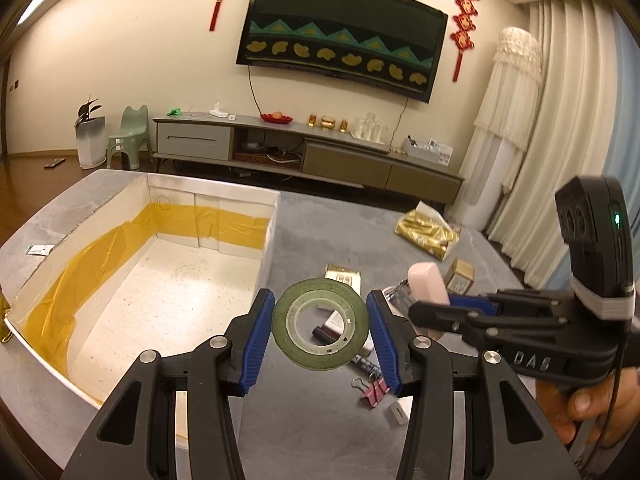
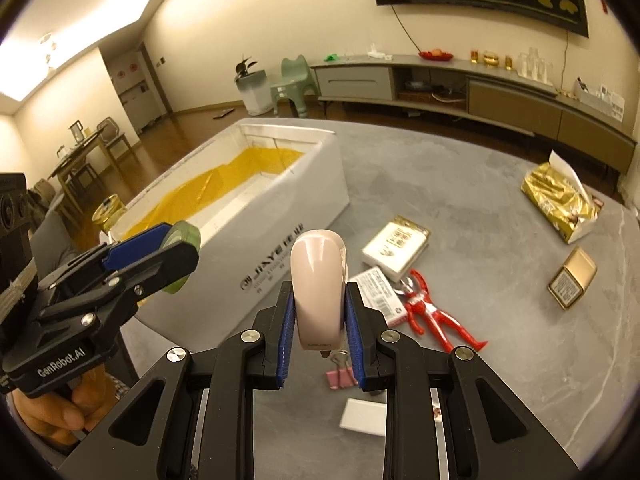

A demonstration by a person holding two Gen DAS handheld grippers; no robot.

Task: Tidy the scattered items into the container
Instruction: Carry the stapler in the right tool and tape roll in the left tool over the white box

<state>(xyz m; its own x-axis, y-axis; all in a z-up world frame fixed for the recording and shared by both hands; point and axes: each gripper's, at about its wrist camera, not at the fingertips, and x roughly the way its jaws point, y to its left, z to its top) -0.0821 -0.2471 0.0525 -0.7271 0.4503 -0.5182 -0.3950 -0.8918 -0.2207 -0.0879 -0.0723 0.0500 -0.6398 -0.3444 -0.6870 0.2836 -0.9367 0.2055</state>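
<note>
My left gripper (image 1: 320,304) is shut on a green tape roll (image 1: 320,360), held above the grey table just right of the white foam box (image 1: 272,216). The box is lined with yellow film and has nothing in it. From the right wrist view the same roll (image 2: 184,238) hangs over the box's near corner (image 2: 280,216). My right gripper (image 2: 320,288) is shut on a pale pink stapler (image 2: 318,292), nose up, right of the box. Part of the stapler (image 1: 428,282) also shows in the left wrist view.
On the table lie a gold-and-white packet (image 2: 396,244), a white card pack (image 2: 380,292), a red figure (image 2: 432,312), a pink binder clip (image 2: 342,376), a white eraser (image 2: 366,416), a small gold box (image 2: 572,278) and a gold tissue box (image 2: 560,200).
</note>
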